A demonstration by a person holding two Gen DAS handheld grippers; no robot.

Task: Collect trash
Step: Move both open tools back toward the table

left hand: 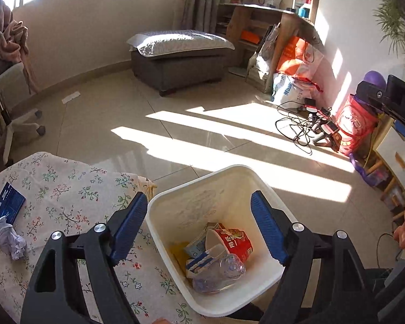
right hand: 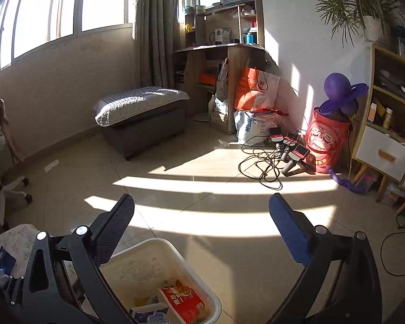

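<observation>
A white trash bin (left hand: 175,197) stands on the floor beside a table with a floral cloth (left hand: 67,189). In it lie a red noodle cup (left hand: 236,243), a crushed clear plastic bottle (left hand: 218,272) and paper wrappers. My left gripper (left hand: 199,210) is open and empty, held above the bin's mouth. On the table lie a crumpled white paper ball (left hand: 9,237) and a small blue box (left hand: 8,206). My right gripper (right hand: 202,216) is open and empty, above the floor just past the bin (right hand: 175,251), where the noodle cup (right hand: 182,301) shows.
A grey ottoman (left hand: 178,59) sits by the far wall. Tangled cables and chargers (left hand: 307,127) lie on the floor near a red barrel (left hand: 356,127). A desk with bags (left hand: 280,46) is in the corner. An office chair base (left hand: 16,129) is at left, a shelf unit (right hand: 388,124) at right.
</observation>
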